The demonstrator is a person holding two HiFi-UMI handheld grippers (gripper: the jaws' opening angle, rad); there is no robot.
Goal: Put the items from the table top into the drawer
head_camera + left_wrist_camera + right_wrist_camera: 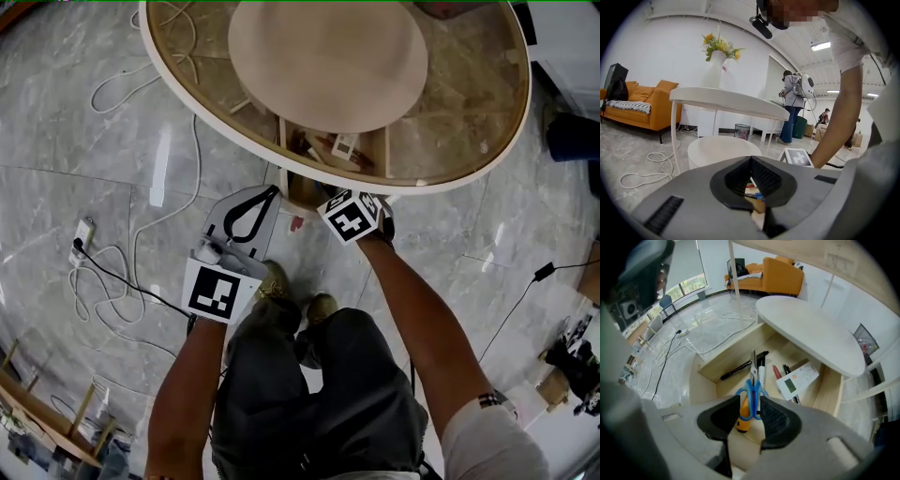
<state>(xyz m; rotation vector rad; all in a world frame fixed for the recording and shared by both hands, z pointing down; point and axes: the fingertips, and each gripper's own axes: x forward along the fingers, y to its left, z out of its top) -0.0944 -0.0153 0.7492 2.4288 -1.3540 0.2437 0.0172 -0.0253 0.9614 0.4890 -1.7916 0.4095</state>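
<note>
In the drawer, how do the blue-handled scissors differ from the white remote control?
The scissors have blue handles and metal blades; the remote control is white with a small screen. The scissors are slim; the remote control is a broad slab. Both lie flat in the drawer.

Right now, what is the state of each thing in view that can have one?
drawer, pulled open
scissors, blades closed, lying in the drawer
remote control, face up in the drawer
right tongs, open, pressing on nothing
left tongs, shut, holding nothing
</note>
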